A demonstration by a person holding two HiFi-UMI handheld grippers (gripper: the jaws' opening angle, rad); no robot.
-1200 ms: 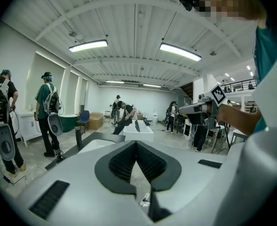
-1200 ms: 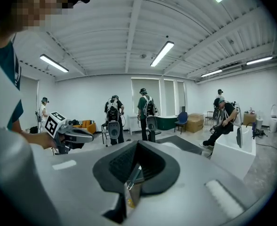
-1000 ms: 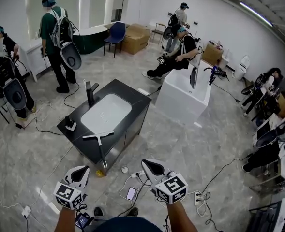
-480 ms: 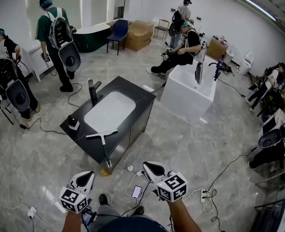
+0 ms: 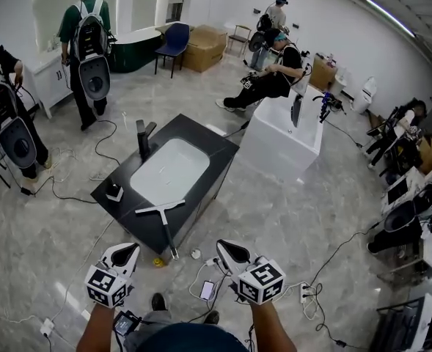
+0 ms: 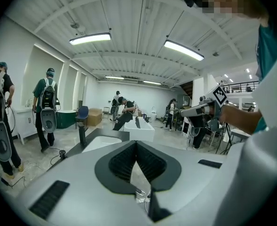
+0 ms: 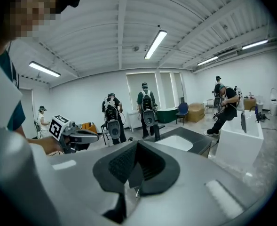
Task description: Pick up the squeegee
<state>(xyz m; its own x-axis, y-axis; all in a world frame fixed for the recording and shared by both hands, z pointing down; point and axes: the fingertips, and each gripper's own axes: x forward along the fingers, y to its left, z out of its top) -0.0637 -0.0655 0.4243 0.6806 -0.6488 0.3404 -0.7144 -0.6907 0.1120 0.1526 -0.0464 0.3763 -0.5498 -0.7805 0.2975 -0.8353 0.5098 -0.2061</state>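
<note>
The squeegee (image 5: 160,209) lies on the front end of a black sink counter (image 5: 217,160). Its white blade lies crosswise, and its handle runs back over the counter's near edge toward me. Both grippers are held low in front of me, well short of it. My left gripper (image 5: 127,253) is shut and empty; in the left gripper view its jaws (image 6: 136,146) meet at the tips. My right gripper (image 5: 224,249) is shut too, with nothing between the pads (image 7: 137,146). From each gripper view the squeegee itself is hidden behind the gripper body.
The counter holds a white basin (image 5: 169,171), a black faucet (image 5: 142,139) and a small black-and-white box (image 5: 114,191). A white bathtub (image 5: 283,139) stands at the right. Cables, a phone (image 5: 207,290) and a power strip (image 5: 304,292) lie on the floor near my feet. Several people stand around.
I have stepped closer to the counter, and both grippers have moved forward and slightly down. The person at the back left has walked farther away.
</note>
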